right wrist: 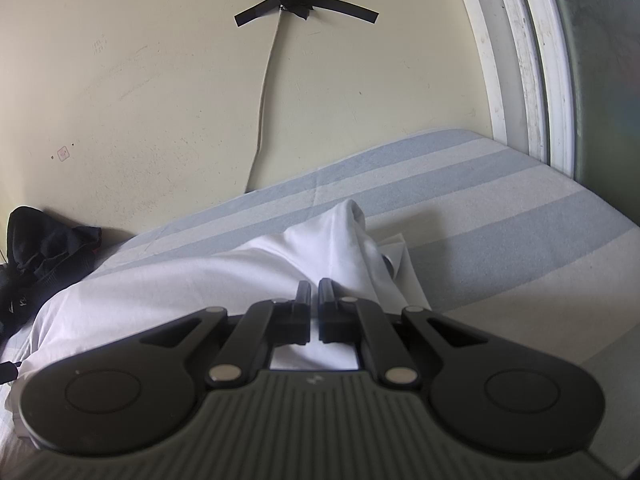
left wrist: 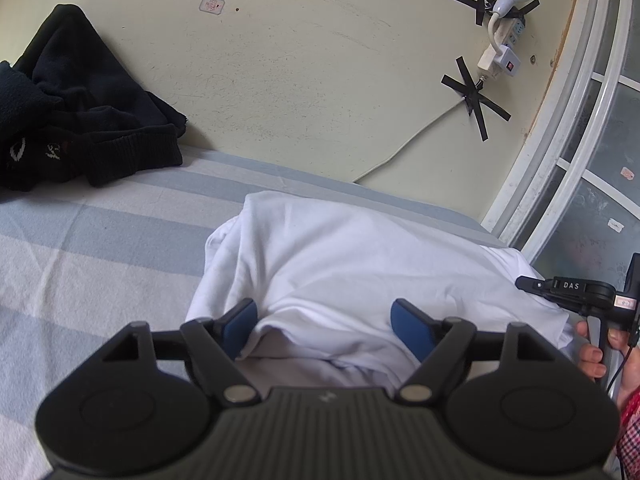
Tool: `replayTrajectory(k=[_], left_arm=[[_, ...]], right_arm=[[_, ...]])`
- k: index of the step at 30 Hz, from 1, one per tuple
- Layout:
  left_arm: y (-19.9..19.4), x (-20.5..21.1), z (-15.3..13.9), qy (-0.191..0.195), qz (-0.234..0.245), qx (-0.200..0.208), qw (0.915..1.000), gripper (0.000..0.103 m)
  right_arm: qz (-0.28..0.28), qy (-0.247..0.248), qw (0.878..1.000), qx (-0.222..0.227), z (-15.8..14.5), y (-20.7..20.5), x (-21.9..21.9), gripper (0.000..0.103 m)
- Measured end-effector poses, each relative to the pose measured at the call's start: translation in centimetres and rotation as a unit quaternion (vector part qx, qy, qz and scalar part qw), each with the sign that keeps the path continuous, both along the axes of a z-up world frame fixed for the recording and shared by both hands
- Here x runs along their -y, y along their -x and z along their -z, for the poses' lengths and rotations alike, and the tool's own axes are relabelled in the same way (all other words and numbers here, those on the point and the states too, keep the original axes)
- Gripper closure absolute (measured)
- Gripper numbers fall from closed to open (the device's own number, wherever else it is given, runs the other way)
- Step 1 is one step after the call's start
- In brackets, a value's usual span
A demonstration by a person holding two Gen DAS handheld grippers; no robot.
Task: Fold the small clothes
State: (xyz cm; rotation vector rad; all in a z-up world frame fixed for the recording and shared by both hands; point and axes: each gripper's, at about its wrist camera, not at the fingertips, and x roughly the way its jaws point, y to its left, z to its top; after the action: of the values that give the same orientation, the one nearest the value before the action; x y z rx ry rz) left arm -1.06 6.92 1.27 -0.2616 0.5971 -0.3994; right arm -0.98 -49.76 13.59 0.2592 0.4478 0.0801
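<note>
Left wrist view: left claw (left wrist: 325, 328) spread wide over white shirt (left wrist: 340, 264) on bed (left wrist: 100, 240), gripping nothing. Right claw (right wrist: 314, 294) closed, pinching shirt's right edge.

A white garment (left wrist: 340, 264) is lying rumpled on the striped bed (left wrist: 92, 248), bunching into soft folds, with one edge lifting into a raised peak (seen from the right wrist). A dark heap of clothes (left wrist: 68, 120) is sitting against the wall, well apart.
</note>
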Motion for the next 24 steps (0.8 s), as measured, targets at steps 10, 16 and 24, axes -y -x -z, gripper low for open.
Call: replayTrajectory(k=[10,16,24], left_arm=[[0.04,0.07,-0.01,0.0,-0.001,0.0,1.0,0.025],[0.0,0.12,-0.01,-0.001,0.0,0.0,1.0,0.024],[-0.04,0.13,0.04,-0.001,0.0,0.0,1.0,0.023]], right_arm=[[0.0,-0.001,1.0,0.0,-0.01,0.04,0.03,0.097],[-0.001,-0.003,1.0,0.0,0.0,0.02,0.02,0.096],[-0.001,-0.004,1.0,0.0,-0.02,0.0,0.06,0.096]])
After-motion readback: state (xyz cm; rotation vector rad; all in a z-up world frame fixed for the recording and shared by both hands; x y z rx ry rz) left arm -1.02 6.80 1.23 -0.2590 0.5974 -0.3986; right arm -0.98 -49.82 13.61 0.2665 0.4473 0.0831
